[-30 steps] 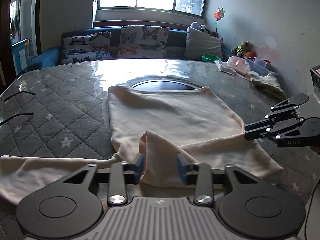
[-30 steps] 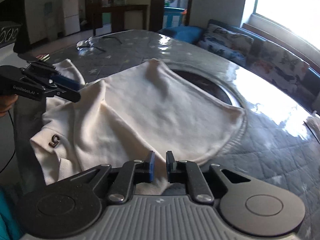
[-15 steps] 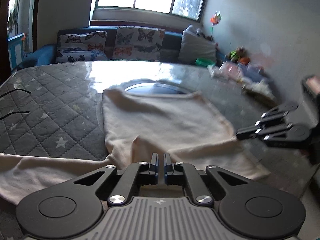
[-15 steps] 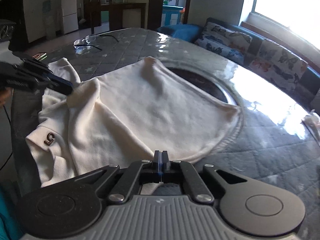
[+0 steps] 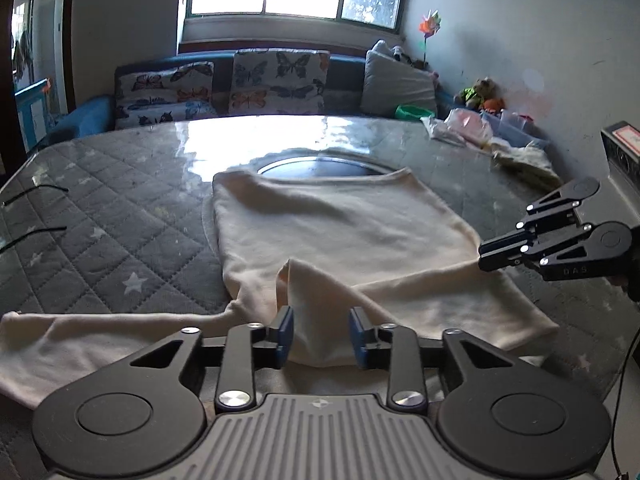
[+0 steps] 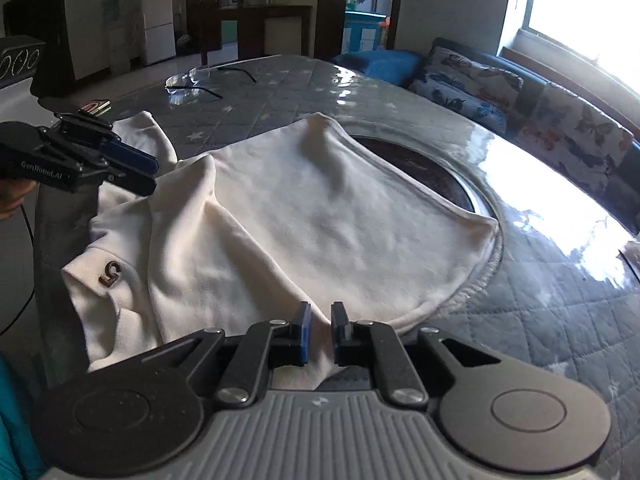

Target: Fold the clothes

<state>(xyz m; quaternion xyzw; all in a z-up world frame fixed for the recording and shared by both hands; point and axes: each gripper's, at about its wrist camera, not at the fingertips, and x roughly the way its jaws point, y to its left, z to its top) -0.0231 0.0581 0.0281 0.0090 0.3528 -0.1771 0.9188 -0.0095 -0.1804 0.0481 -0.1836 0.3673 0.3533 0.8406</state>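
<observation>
While the cream garment [image 5: 344,236] lies spread across the quilted table [image 5: 120,208], both claws sit at its near edge with their jaws parted. The left gripper [image 5: 321,334] stands fairly wide, and a raised ridge of cloth [image 5: 316,292] runs just ahead of it and between its blue pads [image 5: 285,330] without being pinched. The right gripper [image 6: 319,330] is parted more narrowly; a fold of the garment passes through its gap, but the pads do not press on it, so neither claw has hold of anything.

Ahead of the left gripper the body of the garment stretches away toward a dark round inset [image 5: 320,166] in the table, and a sleeve [image 5: 80,340] trails off to its left. To the left of the right gripper lies a part bearing a small 5-shaped emblem [image 6: 110,274], with the left gripper hovering beyond it.

My judgement is that the step in hand sits between 2 grasps: either cloth is about to be taken up or it is being let down, and this moment fits both. The garment is not yet a tidy folded packet. Whatever comes next calls for both claws to take matching points of 1 edge and carry them evenly, so the layers land flat.
</observation>
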